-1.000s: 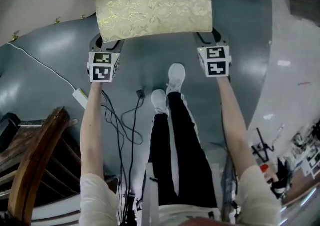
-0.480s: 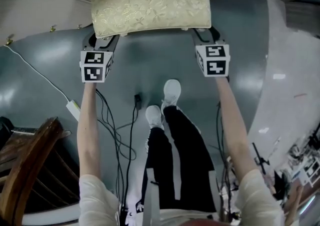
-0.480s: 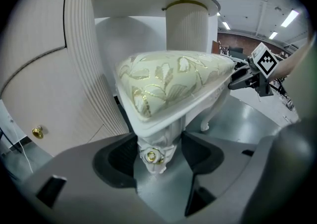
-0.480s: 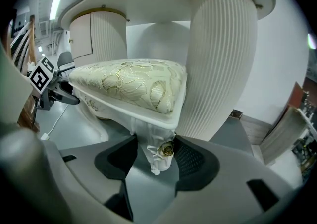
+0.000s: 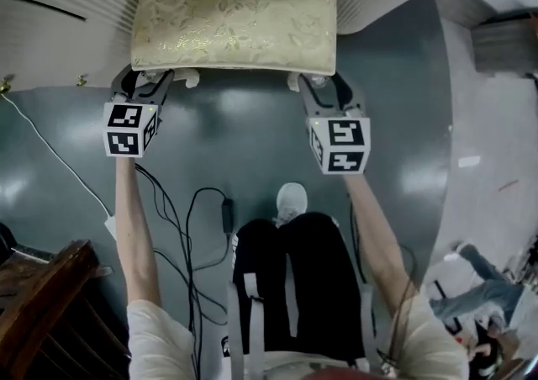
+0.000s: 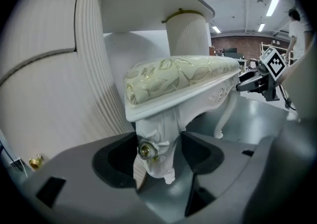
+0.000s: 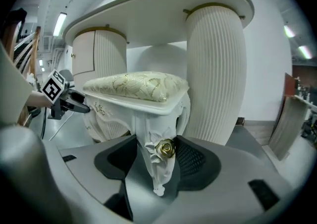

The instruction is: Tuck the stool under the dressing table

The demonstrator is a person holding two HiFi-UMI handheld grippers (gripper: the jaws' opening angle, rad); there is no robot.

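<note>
Between the two fluted round pedestals of the white dressing table [image 5: 59, 8] sits the stool [image 5: 234, 13], a white carved-frame piece with a pale gold floral brocade cushion. From the head view, the cushion's far edge meets the dressing table's front edge; how far it reaches underneath cannot be judged there. In the right gripper view, the dressing table's top spreads above and beyond the cushion, and one pedestal [image 7: 214, 69] stands just beside the stool's corner.

Left tool [image 5: 141, 82]: closed on the left-hand carved white leg [image 6: 157, 139], on the stool's side away from the dressing table. Both dark pads bear on the leg at its gold rosette [image 6: 145, 150]. Nothing else is between the jaws.

Right tool [image 5: 324, 91]: likewise closed on the right-hand carved white leg [image 7: 157, 166], with the pads against it at a matching gold rosette [image 7: 166, 148]. The jaws stand fairly wide, as the leg is thick.

Further from the dressing table, the glossy grey-green floor [image 5: 244, 134] carries loose black cables [image 5: 189, 227]. The person's black trousers with white stripes [image 5: 290, 286] and one white shoe [image 5: 292, 200] are visible there. A dark brown wooden chair [image 5: 42, 303] stands well apart from the dressing table, on the person's left.
</note>
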